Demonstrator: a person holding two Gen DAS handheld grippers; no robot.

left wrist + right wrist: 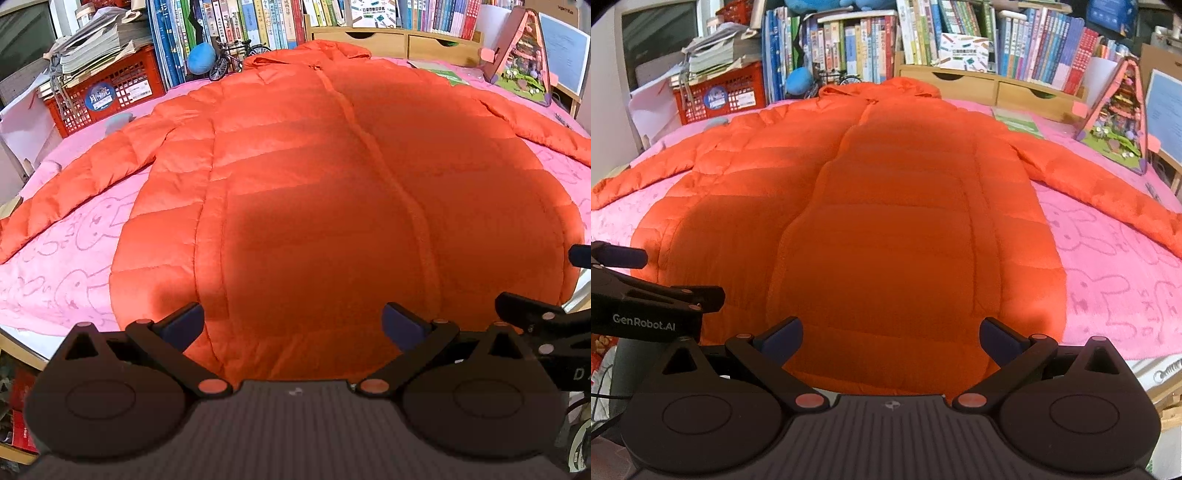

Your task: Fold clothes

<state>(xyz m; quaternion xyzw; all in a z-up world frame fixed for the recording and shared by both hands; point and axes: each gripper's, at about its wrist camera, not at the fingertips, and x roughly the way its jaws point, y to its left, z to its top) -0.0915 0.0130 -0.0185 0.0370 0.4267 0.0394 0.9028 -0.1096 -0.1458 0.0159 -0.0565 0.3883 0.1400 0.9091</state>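
Far left: a red plastic crate (107,96), lattice-walled, stacked with loose papers, standing at the edge of the pink blanket (55,273). Blanket soft and fuzzy, printed with outlined rabbits.

Across the blanket, spread flat and front up: an orange puffer jacket (332,184), quilted in horizontal channels, smooth and slightly shiny, zipped along the centre, hood at the far end, hem at the near edge. Left sleeve angled out and down toward the near left; right sleeve stretched toward the right.

Left gripper (293,325) hovering just above the hem, left of the zip line, jaws spread wide and holding nothing; blue pads (184,325) on black hinged arms, jacket fabric visible in the gap between them without any sign of contact.

Right gripper (891,341) likewise over the hem, toward the right half of the jacket body, jaws parted wide and empty, same blue pads (999,341). Left gripper's black side visible at the left edge of the right wrist view, close alongside.

Behind the hood: a toy bicycle (236,55), a blue plush ball (201,57), a wooden drawer unit (990,86), and rows of upright books (1034,40). Far right: a triangular miniature house (1119,118), pink-framed, on the blanket.
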